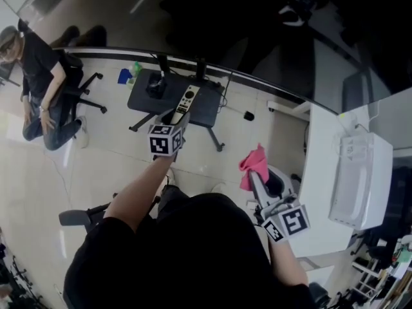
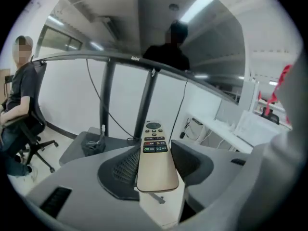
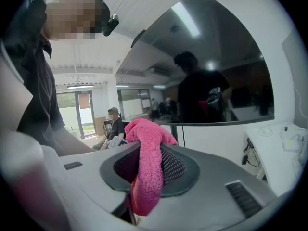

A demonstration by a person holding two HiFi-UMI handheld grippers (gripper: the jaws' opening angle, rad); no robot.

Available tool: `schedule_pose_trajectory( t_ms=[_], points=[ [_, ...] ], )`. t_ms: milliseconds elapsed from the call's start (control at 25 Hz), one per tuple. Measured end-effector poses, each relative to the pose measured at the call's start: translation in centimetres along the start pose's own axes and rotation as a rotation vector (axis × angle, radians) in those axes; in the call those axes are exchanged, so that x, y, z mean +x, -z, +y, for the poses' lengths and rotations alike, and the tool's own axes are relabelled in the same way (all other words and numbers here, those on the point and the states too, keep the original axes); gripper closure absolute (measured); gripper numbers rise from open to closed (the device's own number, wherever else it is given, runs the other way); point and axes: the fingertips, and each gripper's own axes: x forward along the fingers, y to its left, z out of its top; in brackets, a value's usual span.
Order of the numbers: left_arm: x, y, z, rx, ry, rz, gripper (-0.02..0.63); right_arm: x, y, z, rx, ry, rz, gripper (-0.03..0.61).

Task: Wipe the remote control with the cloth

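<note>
**Head view.** My left gripper (image 1: pixel 175 116) holds the remote control (image 1: pixel 187 100) up in the air, with its button end pointing away from me. My right gripper (image 1: pixel 259 180) carries the pink cloth (image 1: pixel 255 165) near the left edge of the white desk (image 1: pixel 322 192), well apart from the remote control.

**Left gripper view.** The jaws are clamped on the remote control's plain end, and its buttons face up.

**Right gripper view.** The jaws are closed on the cloth, which bulges above them and hangs below.

Bright overhead lighting, fisheye edges, glare
</note>
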Motion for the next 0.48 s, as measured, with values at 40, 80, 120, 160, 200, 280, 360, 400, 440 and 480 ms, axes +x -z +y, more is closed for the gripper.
schedule_pose_trajectory(
  t_ms=[40, 80, 120, 160, 200, 280, 360, 400, 440, 480],
  points=[
    [1.2, 0.9, 1.3, 0.007, -0.034, 0.027, 0.405, -0.1, 0.5, 0.2, 0.006, 0.007, 0.015, 0.479],
    [2.3, 1.9, 2.5, 0.010, -0.065, 0.055, 0.406, -0.3, 0.9, 0.4, 0.011, 0.015, 0.030, 0.479],
    [3.5, 2.9, 3.7, 0.010, -0.092, 0.082, 0.405, -0.5, 1.4, 0.5, 0.016, 0.024, 0.052, 0.479],
    [4.8, 3.9, 4.9, 0.008, -0.117, 0.109, 0.405, -0.7, 1.9, 0.6, 0.022, 0.031, 0.082, 0.479],
    [6.0, 4.9, 6.0, 0.003, -0.140, 0.136, 0.405, -0.9, 2.5, 0.7, 0.027, 0.037, 0.116, 0.479],
    [8.0, 6.7, 8.2, -0.002, -0.190, 0.184, 0.405, -1.4, 3.2, 0.8, 0.042, 0.053, 0.164, 0.479],
    [9.5, 8.1, 9.5, -0.003, -0.223, 0.219, 0.405, -2.1, 3.8, 0.8, 0.057, 0.071, 0.190, 0.479],
    [10.2, 8.7, 10.0, 0.001, -0.235, 0.233, 0.405, -2.4, 4.1, 0.8, 0.065, 0.081, 0.202, 0.479],
    [10.8, 9.2, 10.5, 0.009, -0.244, 0.246, 0.405, -2.6, 4.4, 0.7, 0.073, 0.091, 0.213, 0.479],
    [11.4, 9.5, 10.8, 0.019, -0.249, 0.256, 0.405, -2.8, 4.7, 0.6, 0.083, 0.100, 0.225, 0.479]
  ],
)
